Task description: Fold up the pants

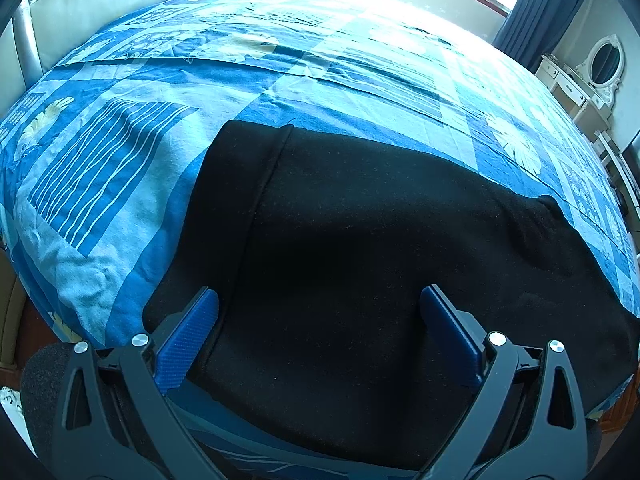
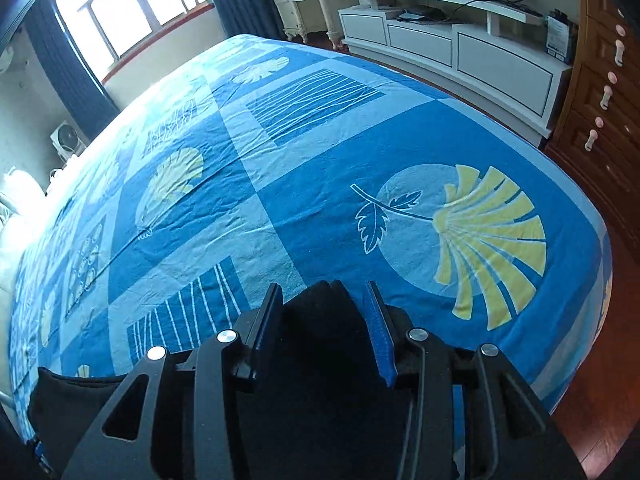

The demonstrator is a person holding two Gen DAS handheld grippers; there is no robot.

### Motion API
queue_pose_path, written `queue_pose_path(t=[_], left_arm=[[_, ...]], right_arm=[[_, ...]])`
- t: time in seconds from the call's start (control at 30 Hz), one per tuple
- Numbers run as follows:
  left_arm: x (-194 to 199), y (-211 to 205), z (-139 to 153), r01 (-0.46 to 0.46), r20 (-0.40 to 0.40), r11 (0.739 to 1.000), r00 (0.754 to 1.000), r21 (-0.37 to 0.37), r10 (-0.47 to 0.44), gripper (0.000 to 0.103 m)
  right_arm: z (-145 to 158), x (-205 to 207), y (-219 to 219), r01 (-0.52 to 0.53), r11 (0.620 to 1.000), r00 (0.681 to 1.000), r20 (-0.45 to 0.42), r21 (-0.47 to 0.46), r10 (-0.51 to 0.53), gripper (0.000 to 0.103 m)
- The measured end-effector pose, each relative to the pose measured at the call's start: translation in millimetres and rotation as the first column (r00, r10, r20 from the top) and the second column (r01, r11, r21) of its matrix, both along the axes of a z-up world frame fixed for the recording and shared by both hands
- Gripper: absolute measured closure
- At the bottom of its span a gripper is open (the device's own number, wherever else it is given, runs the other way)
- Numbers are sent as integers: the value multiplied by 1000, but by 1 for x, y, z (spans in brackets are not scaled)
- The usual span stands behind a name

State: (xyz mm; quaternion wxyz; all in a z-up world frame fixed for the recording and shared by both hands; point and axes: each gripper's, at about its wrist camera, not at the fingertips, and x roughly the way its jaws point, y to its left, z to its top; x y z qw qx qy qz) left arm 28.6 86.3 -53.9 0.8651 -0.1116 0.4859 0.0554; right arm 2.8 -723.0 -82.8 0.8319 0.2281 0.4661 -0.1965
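Black pants (image 1: 360,248) lie spread flat across a blue patterned bedsheet (image 1: 120,152), filling the lower centre and right of the left wrist view. The left gripper (image 1: 320,308) sits low over the fabric with its blue-padded jaws spread wide, holding nothing. In the right wrist view, at the bottom centre, the right gripper (image 2: 324,304) has its jaws partly spread around a raised bunch of the pants (image 2: 320,312); whether they pinch it I cannot tell.

Black gripper (image 1: 320,312) frames; blue textured pads (image 1: 188,340); silver screws (image 1: 140,339).
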Motion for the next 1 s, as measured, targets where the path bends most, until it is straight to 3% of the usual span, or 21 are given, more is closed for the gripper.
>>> queue_pose_path(t=[0.03, 0.1, 0.23, 0.37, 0.4, 0.53, 0.6, 0.67, 0.8, 1.0], left_arm=[[0, 0, 0, -1, 0, 1000, 1000, 2, 1, 2], [1, 0, 0, -4, 1, 1000, 1000, 3, 4, 2], [0, -1, -1, -4, 9, 1000, 1000, 10, 4, 2], [2, -1, -1, -2, 12, 1000, 1000, 12, 2, 2], [2, 0, -1, -1, 13, 1000, 1000, 13, 1, 2], [2, -2, -2, 4, 17, 1000, 1000, 19, -4, 2], [3, -1, -2, 9, 19, 1000, 1000, 19, -10, 2], [3, 0, -2, 13, 22, 1000, 1000, 17, -13, 2], [3, 0, -2, 16, 26, 1000, 1000, 16, -17, 2], [4, -1, -1, 23, 19, 1000, 1000, 18, -23, 2]], right_arm=[[-3, 4, 2, -14, 1000, 999, -29, -14, 14, 82], [2, 5, 9, -35, 998, 999, -38, -61, 32, 88], [24, -10, 4, 38, 996, 996, 84, -83, -31, 92], [-8, -8, -2, 62, 995, 998, -6, -80, -62, 93], [-11, -10, -3, 70, 995, 997, 15, -69, -69, 92], [0, -27, -19, 105, 990, 985, 130, 89, -116, 84], [6, -41, -31, 126, 980, 974, 170, 155, -152, 64], [3, -58, -49, 119, 953, 962, 205, 280, -180, 50], [-18, -84, -73, 79, 870, 958, 203, 486, -201, 49], [-47, -98, -75, -14, 780, 960, 228, 625, -165, 48]])
